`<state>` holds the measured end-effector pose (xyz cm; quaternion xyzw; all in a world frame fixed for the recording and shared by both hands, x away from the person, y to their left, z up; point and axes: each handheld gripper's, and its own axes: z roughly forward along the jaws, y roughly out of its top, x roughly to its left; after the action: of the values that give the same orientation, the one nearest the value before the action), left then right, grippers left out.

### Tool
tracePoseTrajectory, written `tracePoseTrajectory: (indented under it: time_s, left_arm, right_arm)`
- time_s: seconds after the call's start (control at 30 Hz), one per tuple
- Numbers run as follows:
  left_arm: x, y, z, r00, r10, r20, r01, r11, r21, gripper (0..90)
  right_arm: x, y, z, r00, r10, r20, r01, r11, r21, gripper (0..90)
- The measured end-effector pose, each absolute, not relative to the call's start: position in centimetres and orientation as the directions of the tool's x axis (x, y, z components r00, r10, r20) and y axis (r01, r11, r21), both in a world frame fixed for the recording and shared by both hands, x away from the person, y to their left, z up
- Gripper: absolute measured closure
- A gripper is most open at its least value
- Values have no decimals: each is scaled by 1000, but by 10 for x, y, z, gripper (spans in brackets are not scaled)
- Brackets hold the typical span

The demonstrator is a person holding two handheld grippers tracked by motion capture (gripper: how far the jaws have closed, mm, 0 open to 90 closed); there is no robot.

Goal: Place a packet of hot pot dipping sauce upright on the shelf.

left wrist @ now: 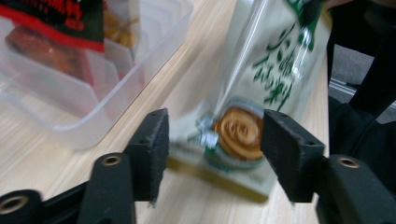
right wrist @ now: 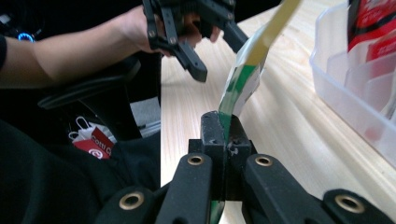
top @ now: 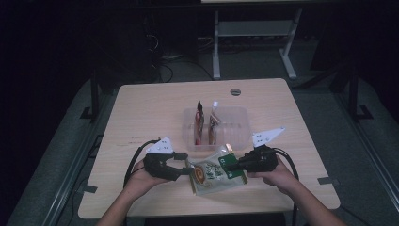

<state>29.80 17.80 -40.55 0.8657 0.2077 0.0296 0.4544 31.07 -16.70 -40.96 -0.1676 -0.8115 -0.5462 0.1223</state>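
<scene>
- High view: a pale wooden desk (top: 141, 108) carries a clear plastic tray (top: 240, 123) near its middle, with two red snack packs (top: 199, 123) standing upright in its slots.
- A green and white pouch (top: 211, 173) with a brown spiral print sits at the near edge of the desk, just in front of the tray and between the two hands.
- Right hand-held gripper (top: 235, 165): jaws fully closed on the green edge of the pouch. In the right gripper view the two pads (right wrist: 212, 128) pinch the thin edge, and the pouch (right wrist: 243, 79) rises from them, bent and tilted away over the desk.
- Left hand-held gripper (top: 187, 170): jaws stand well open at the pouch's left end. In the left gripper view the pads (left wrist: 156, 149) stand on either side of the pouch's lower end, with a gap showing at each pad, so neither presses on it.
- The pouch (left wrist: 261, 93) in that view is blurred; its spiral print lies between the open jaws, and its lower edge is close to the desk top.
- The tray (left wrist: 116, 93) lies just beside the pouch, apart from it.
- Each hand grips its gripper's body from the near edge of the desk, and a black cable (top: 134, 160) trails from the left one.
</scene>
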Motion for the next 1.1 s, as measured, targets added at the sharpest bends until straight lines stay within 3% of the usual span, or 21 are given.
tracePoseTrajectory:
  time_s: [0.23,0.67,1.1]
  left_arm:
    - [300,183,-410,904,400,-149,355,-510,783,336]
    - [301,186,-414,901,408,-150,368,-533,762,318]
    - [303,192,-417,892,427,-150,384,-539,750,308]
  right_arm:
    - [311,-175,-403,-915,147,376,403,303,863,900]
    - [311,-194,-380,-928,171,331,364,220,905,900]
    - [316,-206,-360,-934,229,275,322,208,924,900]
